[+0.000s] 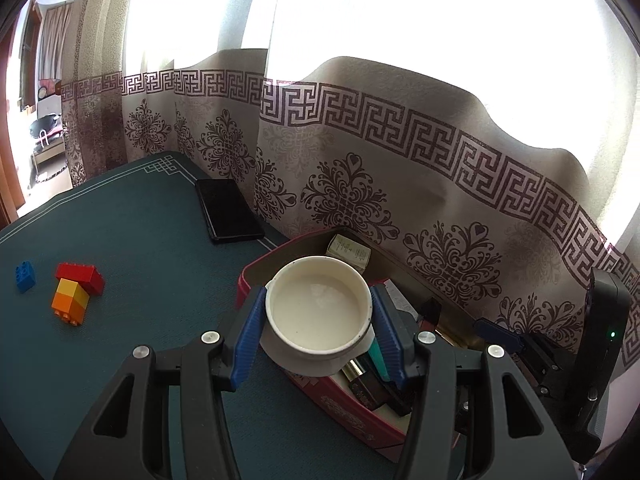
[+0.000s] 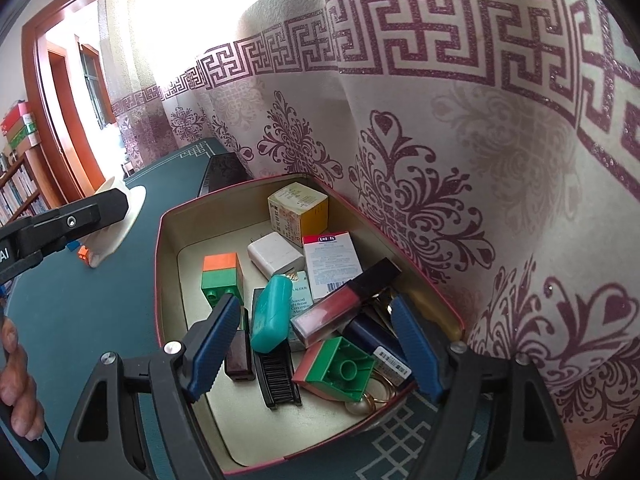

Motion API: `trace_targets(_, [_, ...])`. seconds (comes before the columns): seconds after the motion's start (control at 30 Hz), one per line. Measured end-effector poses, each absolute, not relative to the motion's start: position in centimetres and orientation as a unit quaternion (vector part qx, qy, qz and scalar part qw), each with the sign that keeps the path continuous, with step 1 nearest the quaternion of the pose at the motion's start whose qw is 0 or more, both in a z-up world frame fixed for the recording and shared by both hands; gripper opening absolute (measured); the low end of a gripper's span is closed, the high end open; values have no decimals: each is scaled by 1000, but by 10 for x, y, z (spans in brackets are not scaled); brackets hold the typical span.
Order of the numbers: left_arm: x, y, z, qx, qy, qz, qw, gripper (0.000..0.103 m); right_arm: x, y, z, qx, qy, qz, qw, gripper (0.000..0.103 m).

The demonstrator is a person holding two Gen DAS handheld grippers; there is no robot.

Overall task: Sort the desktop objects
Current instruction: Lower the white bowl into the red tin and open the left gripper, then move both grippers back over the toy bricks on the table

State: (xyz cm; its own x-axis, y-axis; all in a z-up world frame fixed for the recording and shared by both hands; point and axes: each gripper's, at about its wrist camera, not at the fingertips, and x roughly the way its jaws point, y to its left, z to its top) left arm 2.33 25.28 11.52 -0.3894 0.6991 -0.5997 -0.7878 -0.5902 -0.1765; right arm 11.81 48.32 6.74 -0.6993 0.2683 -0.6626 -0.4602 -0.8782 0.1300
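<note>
White bowl (image 1: pixel 320 312) clamped in left gripper (image 1: pixel 318 332); right gripper (image 2: pixel 316 344) open.

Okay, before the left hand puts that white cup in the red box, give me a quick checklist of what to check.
1. Left gripper clamped on cup: ok.
2. Cup upright: ok.
3. Cup over box opening: cannot tell; in the left view it overlaps the box's near rim.
4. Free floor space in box: ok, at the left side.
5. Right gripper out of the drop path: not ok, it hangs open over the box.
</note>
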Motion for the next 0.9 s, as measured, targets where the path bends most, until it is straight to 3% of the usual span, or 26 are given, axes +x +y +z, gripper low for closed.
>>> trace_targets(0.27, [31, 277, 117, -336, 66, 817, 465, 57, 124, 495, 69, -324, 154, 910, 209, 82])
trace_targets(0.3, [29, 278, 116, -345, 60, 812, 467, 60, 124, 496, 68, -325, 156, 909, 210, 82])
trace_targets(0.37, [26, 277, 114, -361, 45, 804, 470, 76, 123, 498, 65, -328, 160, 907, 211, 82])
trace_targets(0.4, [24, 276, 113, -366, 37, 802, 470, 77, 123, 498, 64, -329, 161, 906, 212, 83])
trace_targets(0.9, [-12, 234, 111, -354, 34, 848, 393, 78, 103, 478, 70, -321, 161, 914, 189, 83])
